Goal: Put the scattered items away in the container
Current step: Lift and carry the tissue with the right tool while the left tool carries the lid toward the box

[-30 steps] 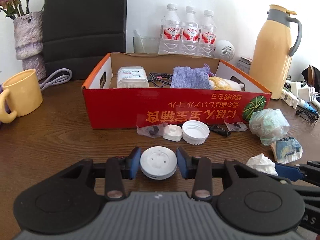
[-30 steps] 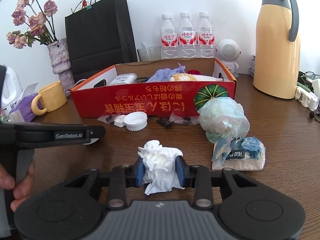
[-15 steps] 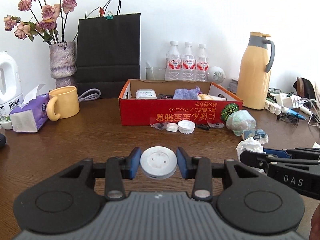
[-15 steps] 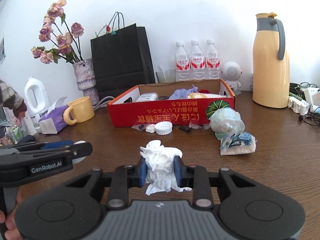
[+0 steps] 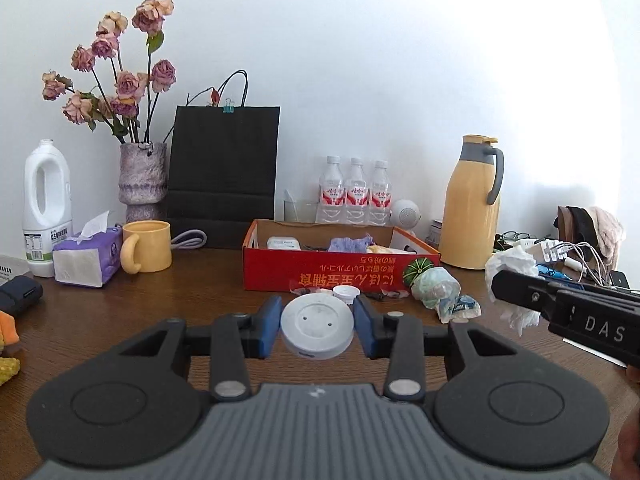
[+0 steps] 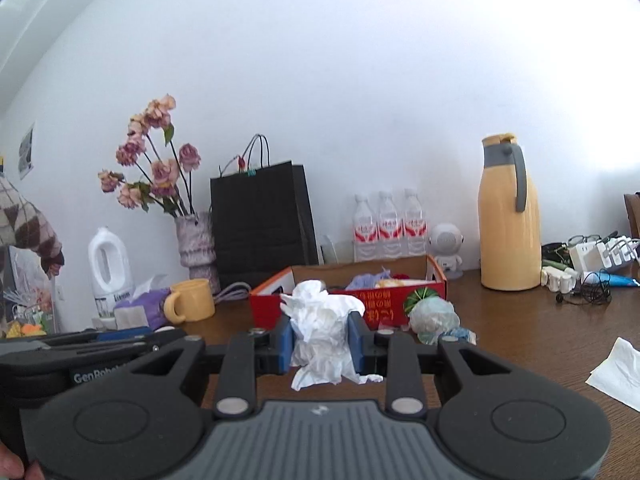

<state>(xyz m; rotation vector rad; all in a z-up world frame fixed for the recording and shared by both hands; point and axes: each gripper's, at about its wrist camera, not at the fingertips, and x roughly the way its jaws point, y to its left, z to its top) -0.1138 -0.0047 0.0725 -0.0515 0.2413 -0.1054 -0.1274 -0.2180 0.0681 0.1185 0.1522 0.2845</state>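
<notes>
White disc (image 5: 317, 327) pinched in left tool (image 5: 317, 330); tissue (image 6: 323, 330) likewise right.

The left gripper (image 5: 317, 327) is held level above the table, its blue pads clamped on a round white lid (image 5: 317, 327). The right gripper (image 6: 320, 342), beside it, pinches a crumpled white tissue (image 6: 324, 334).

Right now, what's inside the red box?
Inside the red box: a white case, a purple cloth and something yellowish. The front wall hides the bottom and anything lying low.
</notes>
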